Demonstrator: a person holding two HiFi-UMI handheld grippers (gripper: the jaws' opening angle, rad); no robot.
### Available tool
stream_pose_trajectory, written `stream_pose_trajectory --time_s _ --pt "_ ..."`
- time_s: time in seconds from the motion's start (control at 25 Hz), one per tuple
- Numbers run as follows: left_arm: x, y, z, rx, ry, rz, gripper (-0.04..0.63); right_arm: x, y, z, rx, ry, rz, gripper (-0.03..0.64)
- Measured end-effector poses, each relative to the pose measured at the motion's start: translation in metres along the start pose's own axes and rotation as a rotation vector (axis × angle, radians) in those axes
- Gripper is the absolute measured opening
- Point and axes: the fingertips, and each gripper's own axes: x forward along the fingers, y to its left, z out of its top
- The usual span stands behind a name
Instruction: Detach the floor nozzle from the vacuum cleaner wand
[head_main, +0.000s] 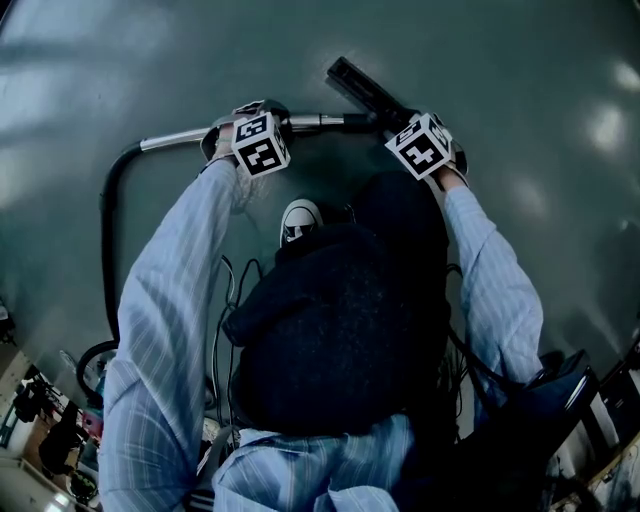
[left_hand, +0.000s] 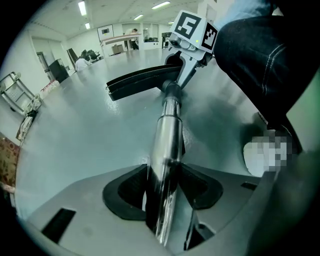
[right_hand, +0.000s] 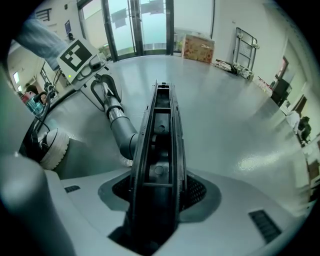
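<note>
Looks like a big open-plan office or lab hall rather than a home. Wide, glossy grey floor (left_hand: 75, 130) mirroring rows of ceiling strip lights (left_hand: 82, 8). Far across the room, desks (left_hand: 120, 41) and a seated person (left_hand: 80, 63). Tall glass doors (right_hand: 137, 25) along one wall, with a printed cardboard box (right_hand: 199, 48) set near them. Folded metal trolleys (right_hand: 245, 36) parked against the pale walls. Close by, in the head view, a tangle of cables (head_main: 228, 300) and cluttered shelving (head_main: 40, 420) at the edges.
</note>
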Motion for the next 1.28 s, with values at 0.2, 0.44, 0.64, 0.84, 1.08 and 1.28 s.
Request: stream_pose_trajectory --time_s 0.2,0.44,0.64,0.84,1.08,1.28 --pt "-0.007 -0.002 -0.001 -0.042 -0.003 -0.044 0.193 -0.007 0.001 0.002 0.026 -0.002 0.017 0.215" --pt "-0.009 -0.001 -0.002 -0.064 -0.033 -0.028 0.193 -0.008 0.001 0.003 0.026 0.010 0.051 0.213" --pt "-0.006 -0.004 -0.003 -0.080 -0.033 -0.060 0.193 -0.006 -0.001 0.000 0.016 -0.020 0.041 0.213" --pt "-0.007 -0.002 -0.002 -0.095 -0.036 -0.084 0.193 -0.002 -0.003 -0.002 0.021 -0.049 0.057 0.213" --pt "-0.012 -0.005 0.001 -0.100 -0.049 -0.091 0.193 -0.007 0.000 -0.001 0.013 -0.038 0.077 0.213" --pt "0.012 -0.032 -0.066 -0.039 0.124 -0.113 0.193 -0.023 -0.080 -0.121 0.328 0.061 -0.044 0.213"
